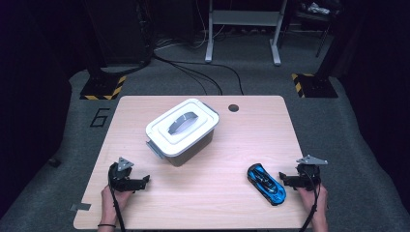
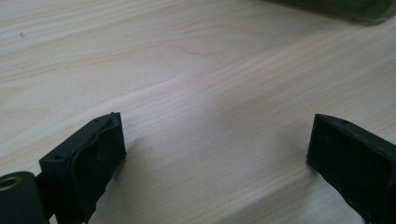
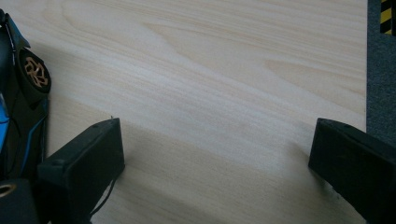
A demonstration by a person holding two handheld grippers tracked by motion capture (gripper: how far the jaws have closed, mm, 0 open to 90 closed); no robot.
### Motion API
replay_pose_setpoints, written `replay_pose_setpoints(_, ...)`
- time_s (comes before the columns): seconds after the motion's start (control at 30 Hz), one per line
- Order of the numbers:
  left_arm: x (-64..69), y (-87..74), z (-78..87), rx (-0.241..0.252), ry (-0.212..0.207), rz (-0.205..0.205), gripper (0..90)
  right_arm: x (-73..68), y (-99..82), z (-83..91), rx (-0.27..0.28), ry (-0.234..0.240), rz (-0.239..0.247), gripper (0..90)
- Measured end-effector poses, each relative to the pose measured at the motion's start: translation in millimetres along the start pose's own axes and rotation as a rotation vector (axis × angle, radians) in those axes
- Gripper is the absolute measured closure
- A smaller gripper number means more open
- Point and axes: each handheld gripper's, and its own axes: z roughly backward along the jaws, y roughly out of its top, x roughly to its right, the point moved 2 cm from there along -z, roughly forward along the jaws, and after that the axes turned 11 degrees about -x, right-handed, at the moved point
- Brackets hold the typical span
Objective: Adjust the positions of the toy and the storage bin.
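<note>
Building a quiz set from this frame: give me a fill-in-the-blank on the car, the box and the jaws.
1. The toy car is black and ____.
2. The box has its lid ____.
3. The car lies beside the ____ gripper.
4. The left gripper has its jaws ____, with bare table between them.

Missing words: blue; on; right; open

Table (image 1: 203,203): pale wood, round hole (image 1: 233,108) near far edge.
Floor (image 1: 367,145): grey carpet, cables (image 1: 193,72) trailed across.
Stand bases (image 1: 102,88): hazard-striped.
Surroundings: dimly lit.
</note>
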Motion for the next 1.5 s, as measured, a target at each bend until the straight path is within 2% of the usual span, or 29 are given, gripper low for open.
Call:
replay_pose_setpoints(0.13, -0.4, 6.4, 3.7, 0.011, -0.012, 0.009, 1.9, 0.0, 0.0, 0.0, 0.000, 0.000, 0.000, 2.6)
replay_pose_setpoints(0.27, -0.2, 21.6, 19.6, 0.041, -0.032, -0.006, 1.0, 0.0, -0.1, 0.1, 0.001, 0.001, 0.001, 2.9)
replay_pose_setpoints(0.3, 0.4, 26.2, 23.1, 0.062, -0.033, -0.007, 0.9, -0.2, -0.1, 0.2, 0.002, 0.000, -0.003, 3.1)
replay_pose_setpoints(0.37, 1.2, 35.8, 32.0, 0.072, -0.054, -0.025, 0.5, 0.1, 0.0, 0.2, 0.003, -0.001, -0.003, 3.4)
replay_pose_setpoints(0.53, 6.6, 62.1, 50.5, 0.097, -0.070, -0.085, 0.1, -0.3, -0.4, 0.6, 0.000, 0.000, -0.012, 3.7)
replay_pose_setpoints(0.8, 11.3, 96.5, 72.6, 0.144, -0.082, -0.130, 0.1, -0.3, -0.4, 0.6, 0.002, 0.000, -0.013, 3.8)
replay_pose_setpoints(0.97, 7.9, 118.4, 73.8, 0.129, -0.085, -0.146, 0.8, -0.1, -0.4, 0.5, 0.006, -0.003, -0.012, 4.3)
replay_pose_setpoints(1.13, -1.1, 138.2, 66.7, 0.113, -0.114, -0.112, 3.3, 0.7, -0.6, 1.2, 0.009, -0.008, -0.018, 6.1)
replay_pose_setpoints(1.23, -7.1, 147.1, 60.8, 0.110, -0.124, -0.086, 9.9, 0.5, -0.6, 1.1, 0.008, -0.009, -0.019, 6.1)
replay_pose_setpoints(1.3, -9.9, 151.5, 56.4, 0.100, -0.118, -0.081, 20.5, 0.5, -0.5, 1.1, 0.008, -0.009, -0.019, 6.1)
replay_pose_setpoints(1.37, -12.2, 156.4, 50.7, 0.085, -0.140, -0.079, 27.1, 0.5, -0.5, 1.1, 0.008, -0.009, -0.018, 6.1)
replay_pose_setpoints(1.43, -13.9, 158.8, 49.0, 0.092, -0.155, -0.062, 33.6, 0.5, -0.5, 1.1, 0.008, -0.009, -0.018, 6.2)
replay_pose_setpoints(1.5, -14.5, 160.9, 46.9, 0.094, -0.144, -0.047, 37.8, 0.5, -0.5, 1.1, 0.008, -0.010, -0.018, 6.1)
